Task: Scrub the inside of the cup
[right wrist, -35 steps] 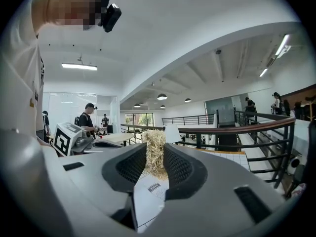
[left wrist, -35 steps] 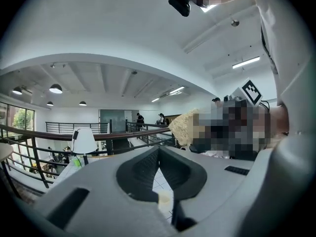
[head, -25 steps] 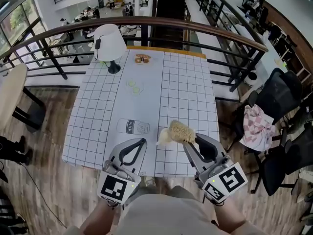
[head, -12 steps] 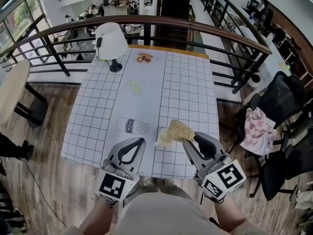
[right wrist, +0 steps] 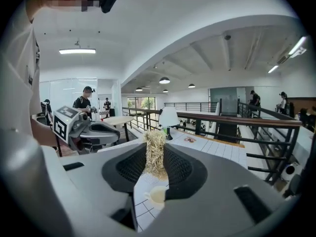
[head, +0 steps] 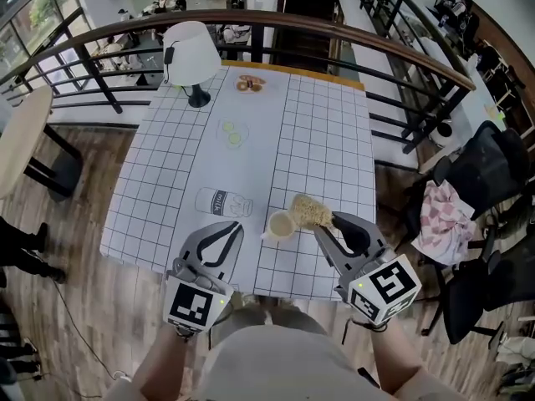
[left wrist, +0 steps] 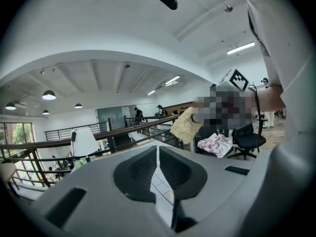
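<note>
A small cream cup (head: 279,224) stands upright on the gridded table (head: 318,140), near its front edge. My right gripper (head: 324,223) is shut on a tan loofah scrubber (head: 309,210), which hangs just right of and above the cup's rim. In the right gripper view the scrubber (right wrist: 155,151) stands pinched between the jaws of my right gripper (right wrist: 156,169), with the cup (right wrist: 158,194) below it. My left gripper (head: 235,229) is shut and holds nothing, left of the cup over the table edge. From the left gripper (left wrist: 158,154) view the scrubber (left wrist: 183,125) shows to the right.
A clear milk bottle (head: 223,202) lies on its side left of the cup. Farther back are cucumber slices (head: 231,134), a small plate of food (head: 250,83) and a white lamp (head: 191,53). A railing (head: 351,32) bounds the table's far side; chairs (head: 485,174) stand at right.
The scrubber in my right gripper has shifted off the cup to its right, so the cup's mouth now shows fully. The left gripper stays shut in the same place.
</note>
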Demonstrator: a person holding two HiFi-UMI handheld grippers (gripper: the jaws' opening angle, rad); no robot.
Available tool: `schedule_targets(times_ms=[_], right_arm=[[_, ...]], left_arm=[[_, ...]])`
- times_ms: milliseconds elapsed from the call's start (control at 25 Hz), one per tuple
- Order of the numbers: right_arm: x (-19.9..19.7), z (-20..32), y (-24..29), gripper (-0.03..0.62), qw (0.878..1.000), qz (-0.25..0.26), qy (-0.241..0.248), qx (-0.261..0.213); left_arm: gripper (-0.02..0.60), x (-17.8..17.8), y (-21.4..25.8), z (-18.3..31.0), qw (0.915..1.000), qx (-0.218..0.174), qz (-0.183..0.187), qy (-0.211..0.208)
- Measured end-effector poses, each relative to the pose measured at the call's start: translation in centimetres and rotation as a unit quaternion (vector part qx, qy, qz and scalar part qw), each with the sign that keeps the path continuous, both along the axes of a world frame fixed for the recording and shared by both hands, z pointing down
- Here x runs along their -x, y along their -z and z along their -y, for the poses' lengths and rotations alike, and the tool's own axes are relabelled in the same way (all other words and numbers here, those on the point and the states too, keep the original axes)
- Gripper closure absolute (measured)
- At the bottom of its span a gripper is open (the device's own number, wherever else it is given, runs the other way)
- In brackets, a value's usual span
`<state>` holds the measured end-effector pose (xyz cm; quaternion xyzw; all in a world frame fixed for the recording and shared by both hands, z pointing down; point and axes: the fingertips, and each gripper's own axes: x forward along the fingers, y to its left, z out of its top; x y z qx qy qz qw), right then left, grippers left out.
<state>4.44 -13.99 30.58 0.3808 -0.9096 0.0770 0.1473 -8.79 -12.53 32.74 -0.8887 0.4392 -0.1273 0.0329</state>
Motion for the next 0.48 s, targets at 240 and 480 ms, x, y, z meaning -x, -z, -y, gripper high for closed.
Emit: schedule_targets(times_ms=[240, 480], right_arm=[[1.4, 0.9, -4.2, 0.491, 0.996, -0.042, 0.052, 0.058], [2.3, 2.9, -9.0, 0.491, 0.988, -0.087, 0.083, 0.096]], left_arm=[[0.483, -2.3, -4.7, 1.4, 0.9964, 0.023, 0.054, -0.061], [0.468, -3.7, -13.3, 2.2, 0.9836, 0.085, 0.128, -0.094]])
